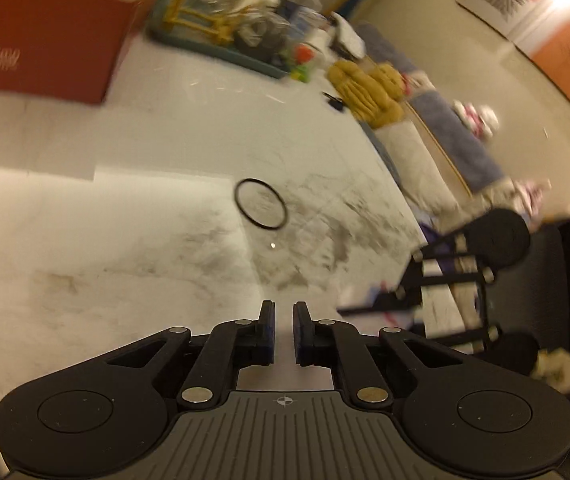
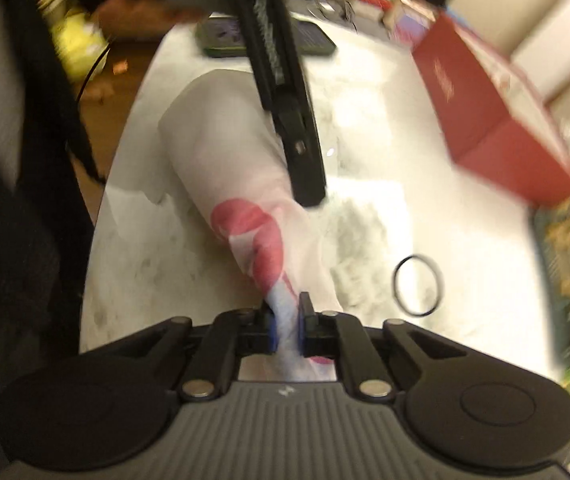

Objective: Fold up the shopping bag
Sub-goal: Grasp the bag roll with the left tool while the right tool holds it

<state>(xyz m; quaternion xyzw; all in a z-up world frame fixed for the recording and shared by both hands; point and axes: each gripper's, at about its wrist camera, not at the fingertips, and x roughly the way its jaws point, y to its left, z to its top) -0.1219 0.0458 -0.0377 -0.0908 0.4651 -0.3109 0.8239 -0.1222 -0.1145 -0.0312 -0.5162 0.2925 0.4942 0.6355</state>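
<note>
R gripper [image 2: 285, 320] is clenched on the bag [image 2: 241, 152], lower centre of the right view; the film runs up-frame in a loose band, lifted off the table [image 2: 465, 240], prob. to draw it straight for a fold. L gripper [image 1: 283, 328], lower centre of the left view, grips nothing; a narrow gap shows between its jaws. Tray [image 1: 221, 46], upper centre: blurred clutter, contents unclear. Red box [image 1: 45, 44], upper left: contents hidden.
</note>
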